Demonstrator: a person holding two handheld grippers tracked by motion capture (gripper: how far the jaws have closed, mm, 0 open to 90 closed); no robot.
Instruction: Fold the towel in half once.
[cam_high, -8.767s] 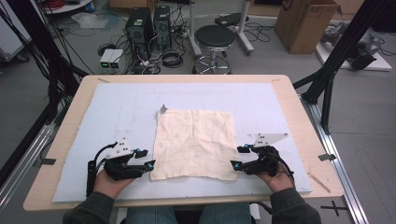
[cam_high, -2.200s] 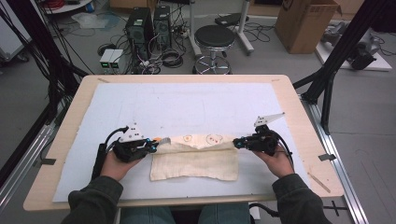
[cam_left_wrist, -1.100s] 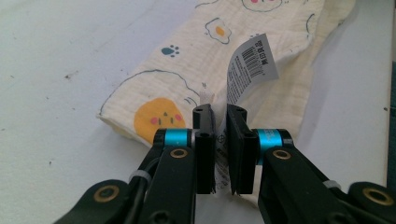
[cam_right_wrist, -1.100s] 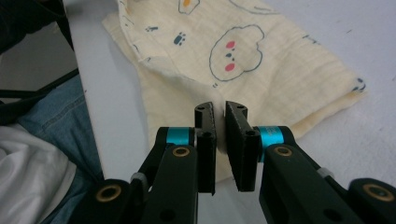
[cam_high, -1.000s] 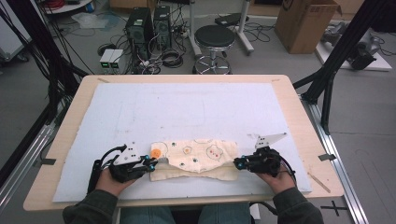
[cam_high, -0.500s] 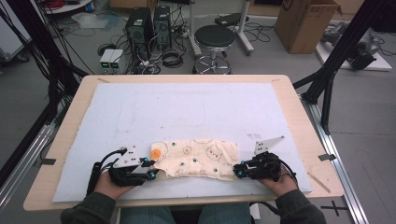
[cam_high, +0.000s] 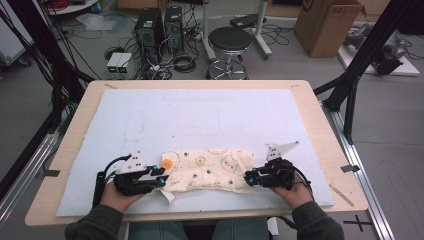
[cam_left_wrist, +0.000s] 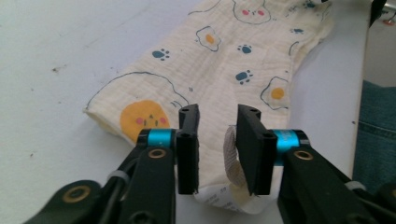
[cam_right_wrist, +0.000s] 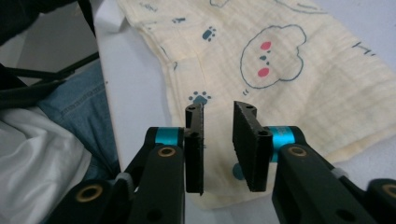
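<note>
Beyond the far edge of the wooden tabletop (cam_high: 330, 115) with its pale blue mat (cam_high: 200, 115): a round black stool (cam_high: 230, 40), two black computer towers (cam_high: 160, 25), coils of cable on the grey floor, a brown cardboard box (cam_high: 327, 22) off to the far right. Black frame struts (cam_high: 360, 65) rising at both sides of the tabletop, none across the cloth. On the mat, close to the near edge of the tabletop, a cream muslin cloth printed with fried eggs, paw prints and bear faces (cam_high: 207, 170), folded into a long band. Long axis lying left to right, parallel to that near edge; orange-yolk end pointing left, bear-face end pointing right. At the cloth's left end, the left tool (cam_left_wrist: 217, 140), held low, jaws parted by a narrow gap, a white fabric label (cam_left_wrist: 231, 161) from the cloth's corner sitting between them against the right-hand jaw; no firm pinch to be seen. At the cloth's right end, the right tool (cam_right_wrist: 218, 140), jaws likewise parted by a narrow gap, hovering over the near right corner of the cloth with nothing gripped. Nothing lying on the cloth between the two tools. Blue denim knees (cam_right_wrist: 88, 93) just past the near edge of the tabletop.
</note>
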